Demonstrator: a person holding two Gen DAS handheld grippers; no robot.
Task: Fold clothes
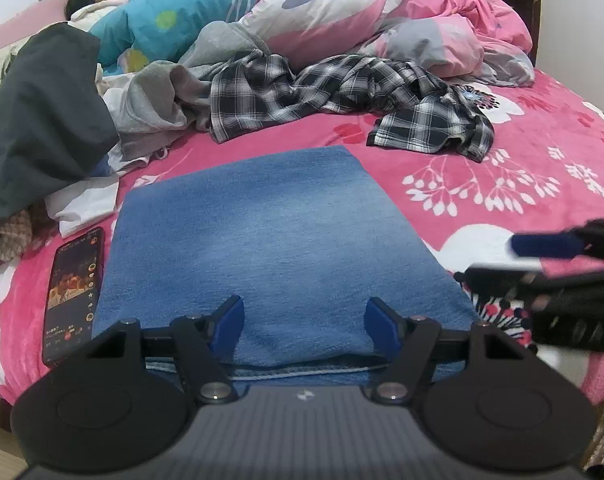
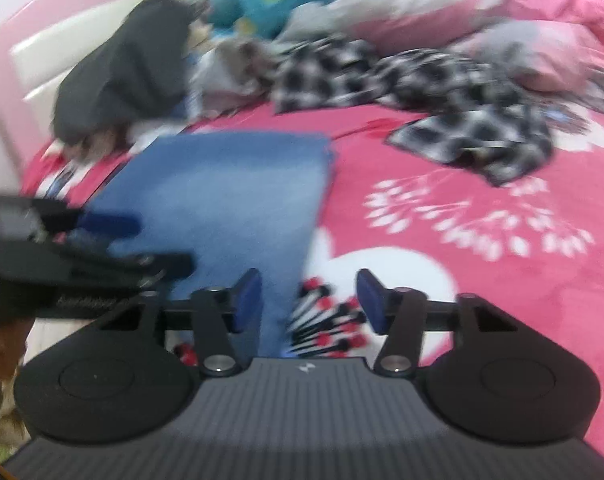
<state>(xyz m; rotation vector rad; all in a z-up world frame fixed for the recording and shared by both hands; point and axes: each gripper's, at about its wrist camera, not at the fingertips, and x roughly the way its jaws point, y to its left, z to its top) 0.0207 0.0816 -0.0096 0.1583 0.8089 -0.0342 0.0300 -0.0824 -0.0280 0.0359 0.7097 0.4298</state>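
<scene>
Left wrist view, from the left edge across: you have a dark garment (image 1: 37, 120) heaped at the side of the bed, with a phone (image 1: 74, 296) lying screen-up on the pink flowered blanket (image 1: 522, 168) just beside the folded jeans (image 1: 269, 240). Those jeans lie flat as a neat blue rectangle in the middle, their near edge under your left gripper (image 1: 304, 322), whose blue pads stand wide apart above the denim, holding nothing. Behind them a grey garment (image 1: 161, 104) and a crumpled plaid shirt (image 1: 342, 88) sprawl across the bed, and a person lies under a blue and pink quilt (image 1: 302, 12) at the far side. At the right edge your right gripper (image 1: 550, 248) shows side-on and blurred.

Right wrist view is smeared by motion. Your left gripper (image 2: 113, 240) juts in from the left over the jeans (image 2: 229, 200). Your right gripper (image 2: 309, 300) has its pads spread apart with nothing between them, straddling the jeans' right edge, one pad over denim and the other over blanket (image 2: 462, 220). The plaid shirt (image 2: 462, 140) lies farther right, apart from the jeans.
</scene>
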